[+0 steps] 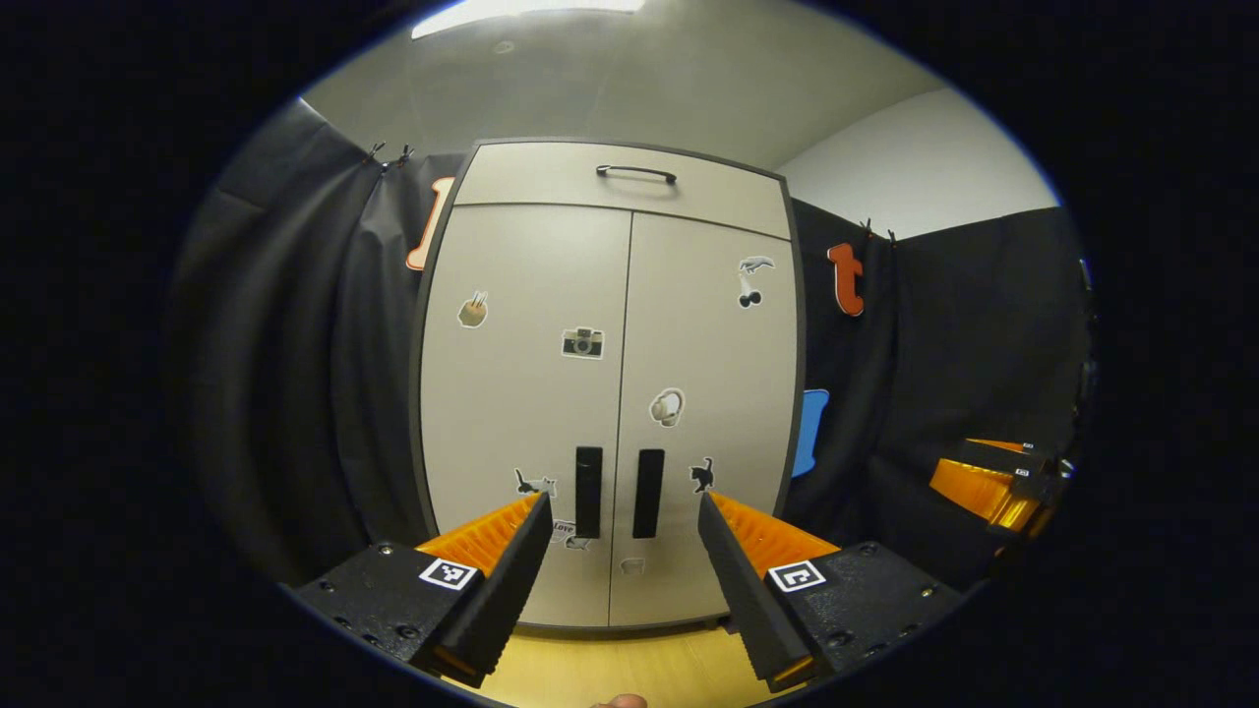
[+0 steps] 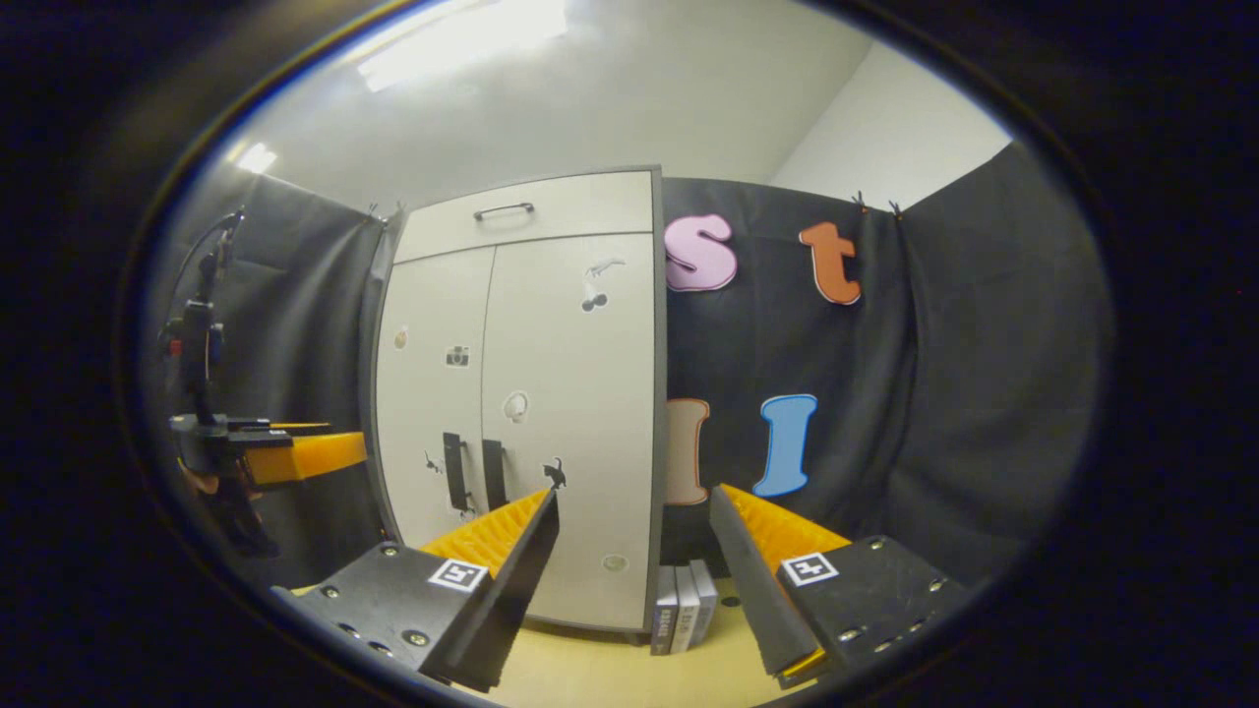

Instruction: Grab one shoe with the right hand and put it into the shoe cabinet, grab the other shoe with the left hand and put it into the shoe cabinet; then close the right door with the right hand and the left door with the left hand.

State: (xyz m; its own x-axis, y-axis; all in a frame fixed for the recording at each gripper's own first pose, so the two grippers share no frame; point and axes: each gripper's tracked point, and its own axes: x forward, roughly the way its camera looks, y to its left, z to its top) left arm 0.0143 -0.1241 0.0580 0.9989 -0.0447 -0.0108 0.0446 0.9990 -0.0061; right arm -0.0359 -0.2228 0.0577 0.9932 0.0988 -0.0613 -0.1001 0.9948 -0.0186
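Both doors [image 1: 610, 393] of cabinet [image 1: 620, 177] shut flush, upright handles [image 1: 618, 492] straight ahead of left gripper [image 1: 622, 531], nearer than right gripper [image 2: 634, 536] off to cabinet's right; both jaws wide, empty; shoes presumably inside cabinet.

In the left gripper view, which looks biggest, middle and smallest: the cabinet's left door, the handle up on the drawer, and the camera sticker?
1. Left door, biggest by far.
2. Drawer handle, a long thin bar.
3. Camera sticker, smallest, though it is not much shorter than the handle.
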